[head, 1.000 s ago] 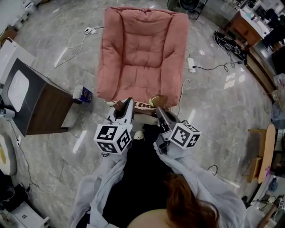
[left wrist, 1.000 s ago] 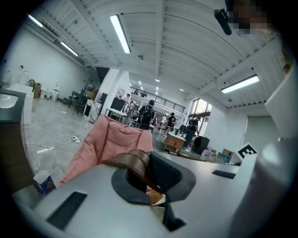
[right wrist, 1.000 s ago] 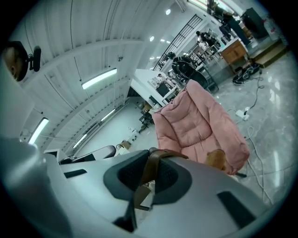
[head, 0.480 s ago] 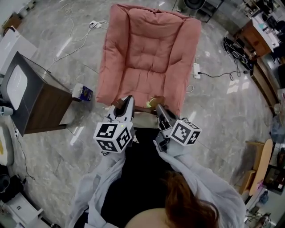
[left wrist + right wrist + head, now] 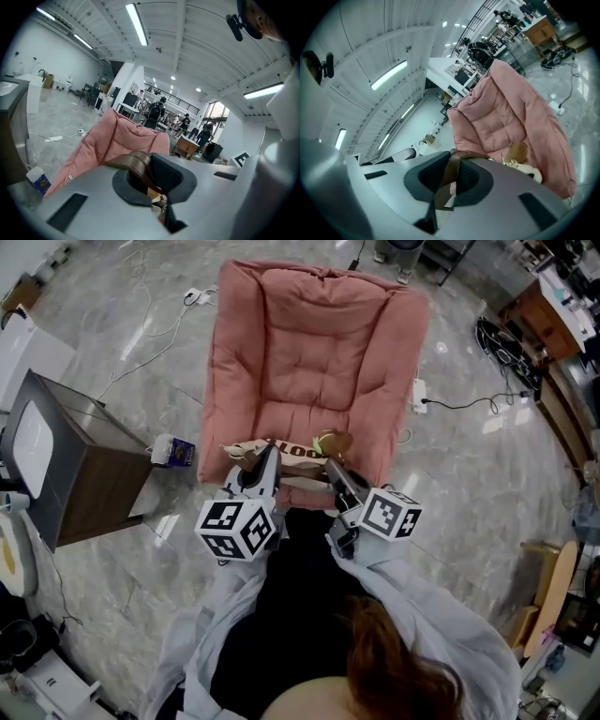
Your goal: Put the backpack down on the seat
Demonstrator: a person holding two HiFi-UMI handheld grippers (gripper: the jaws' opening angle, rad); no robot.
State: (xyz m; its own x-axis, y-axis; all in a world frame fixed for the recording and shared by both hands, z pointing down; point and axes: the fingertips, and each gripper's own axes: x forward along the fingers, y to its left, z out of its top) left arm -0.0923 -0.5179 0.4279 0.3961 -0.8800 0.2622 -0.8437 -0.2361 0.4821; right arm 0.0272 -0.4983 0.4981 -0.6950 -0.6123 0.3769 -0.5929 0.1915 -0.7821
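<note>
1. Two hand-held grippers each clamp a strap. The left gripper (image 5: 265,457) has its jaws fully together on a brown strap (image 5: 133,161) that loops up out of its pads.
2. The right gripper (image 5: 334,468) is closed almost as tightly on a second brown strap (image 5: 451,176), which runs down between its jaws.
3. Both straps belong to the backpack (image 5: 292,454), a beige bag held between the grippers over the front edge of the seat (image 5: 309,352), a pink cushioned chair. Whether the bag touches the cushion cannot be told.
4. A brown plush charm (image 5: 332,441) sits at the bag's right side.
5. Off the seat's front left corner, a small carton (image 5: 173,450) stands on the marble floor, just beside a dark cabinet (image 5: 89,474).
</note>
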